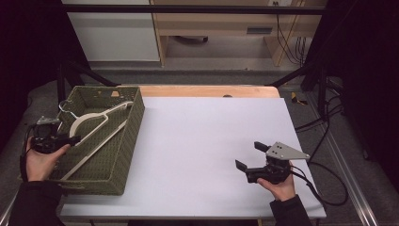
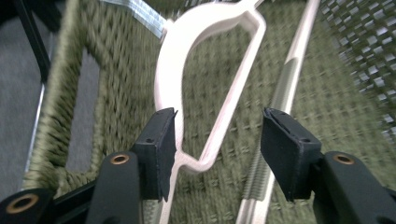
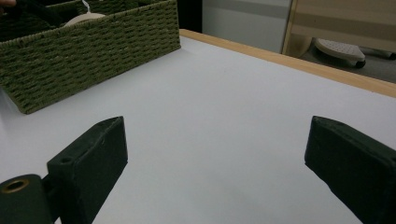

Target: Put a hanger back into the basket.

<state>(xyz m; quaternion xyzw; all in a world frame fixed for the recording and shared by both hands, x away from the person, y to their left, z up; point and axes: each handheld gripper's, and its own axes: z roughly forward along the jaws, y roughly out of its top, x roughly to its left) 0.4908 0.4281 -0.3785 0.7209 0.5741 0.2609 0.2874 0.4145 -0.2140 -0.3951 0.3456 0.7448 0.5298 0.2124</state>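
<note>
Hanger (image 1: 96, 123) of pale wood lies inside the green woven basket (image 1: 134, 121) at the left side of the white worktop (image 1: 211, 141), its metal hook (image 1: 66, 109) toward the basket's left rim and its long bar running slantwise down the floor of the basket; the left tool (image 1: 70, 140) hangs over it with its jaws parted, and in the left gripper view the hanger's lower corner (image 2: 198, 163) sits between the pads (image 2: 163, 140), close against the left one, with no squeeze visible; the right tool (image 1: 248, 155) rests low over bare worktop well apart from the basket, jaws spread wide on nothing. By its look the hanger is light and quite rigid, so it should lift as one piece without sagging; the smooth finish may slide in a loose pinch, and a hold at one end would let it swing. A grip on the curved shoulder near the hook, or across the flat arm, seems soundest; the hook could snag the weave on the way out.
</note>
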